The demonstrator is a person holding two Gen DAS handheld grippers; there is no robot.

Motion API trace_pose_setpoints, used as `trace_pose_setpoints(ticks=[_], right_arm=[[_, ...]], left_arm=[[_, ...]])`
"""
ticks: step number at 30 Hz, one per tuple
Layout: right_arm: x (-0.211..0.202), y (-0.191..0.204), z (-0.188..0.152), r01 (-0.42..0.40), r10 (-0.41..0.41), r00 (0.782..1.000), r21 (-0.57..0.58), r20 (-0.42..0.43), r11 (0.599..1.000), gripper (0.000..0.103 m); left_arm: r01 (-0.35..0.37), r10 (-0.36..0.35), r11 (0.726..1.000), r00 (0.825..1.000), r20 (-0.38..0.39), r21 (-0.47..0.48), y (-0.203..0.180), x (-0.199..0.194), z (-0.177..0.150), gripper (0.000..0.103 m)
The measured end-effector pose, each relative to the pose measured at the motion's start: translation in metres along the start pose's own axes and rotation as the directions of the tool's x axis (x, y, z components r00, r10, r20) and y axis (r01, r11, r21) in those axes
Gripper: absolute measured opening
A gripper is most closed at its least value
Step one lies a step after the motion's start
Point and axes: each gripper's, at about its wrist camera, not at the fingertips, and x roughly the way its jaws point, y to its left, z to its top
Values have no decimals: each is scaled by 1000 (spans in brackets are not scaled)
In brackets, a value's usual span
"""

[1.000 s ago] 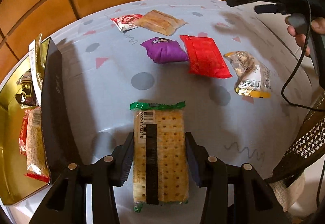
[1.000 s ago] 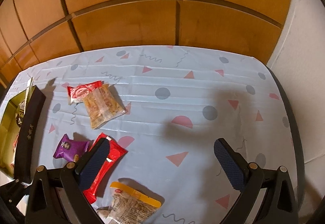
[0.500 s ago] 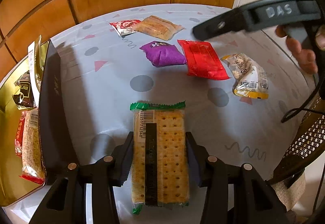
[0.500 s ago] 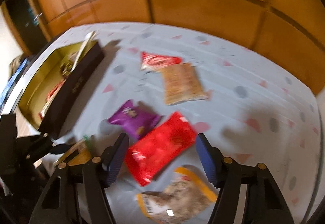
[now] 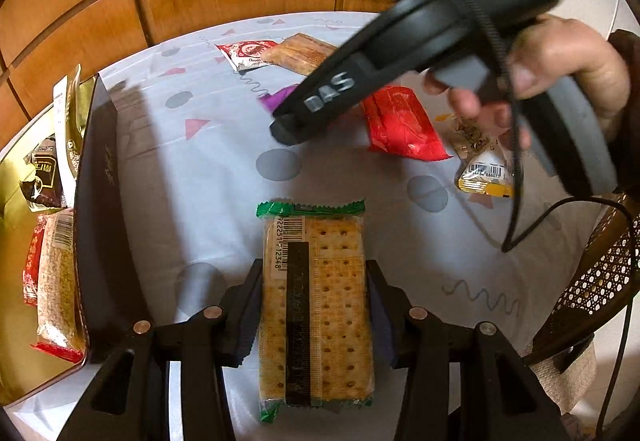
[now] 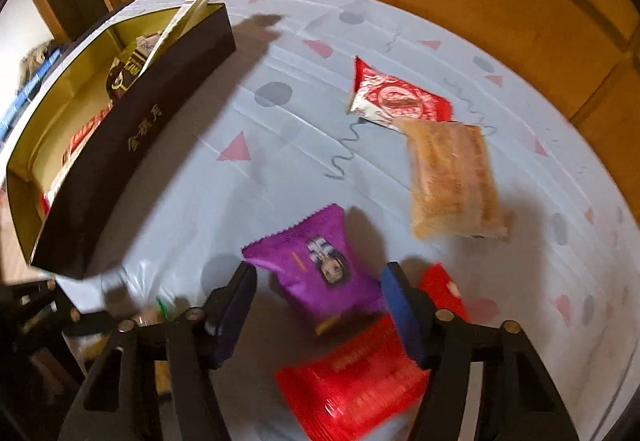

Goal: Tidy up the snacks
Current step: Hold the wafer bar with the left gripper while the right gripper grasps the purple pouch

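My left gripper [image 5: 314, 301] is shut on a cracker pack [image 5: 328, 281] with a green end, its pads against the pack's long sides, beside the box. My right gripper [image 6: 318, 297] points down over a purple packet [image 6: 316, 269]. Its jaws are closing with the packet between them, and the pads stand apart from it. In the left wrist view its black finger [image 5: 320, 97] crosses in front of the purple packet [image 5: 280, 97], held by a hand [image 5: 560, 69]. A dark box [image 6: 132, 145] with a gold inside holds several snacks.
On the patterned tablecloth [image 5: 224, 181] lie a red packet [image 6: 352, 381], a red-and-white packet [image 6: 396, 97], a tan pastry pack [image 6: 452, 181] and a yellow-edged clear pack [image 5: 484, 169]. A wicker chair [image 5: 600, 281] stands at the right. Wood panels rise behind the table.
The right gripper swung left and down from over the red packet to the purple one, rolling as it went, and its jaws narrowed. The left gripper and its cracker pack stayed put.
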Motion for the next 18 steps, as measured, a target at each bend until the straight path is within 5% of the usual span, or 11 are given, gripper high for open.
trace_pose_setpoints(ticks=[7,10,18], right_arm=[[12,-2,7,-39,38,999,74,4,997,57],[11,-5,7,-85,85,996,103,4,991,70],[10,-1,9,-75,77,997,101,-12,992,72]], left_arm=[[11,-11,1000,1000,5,-6,2,1,0,48],[17,-17,1000,1000,6,-9,4,1,0,48],[20,-20,1000,1000,9,-10,7,2,-1,48]])
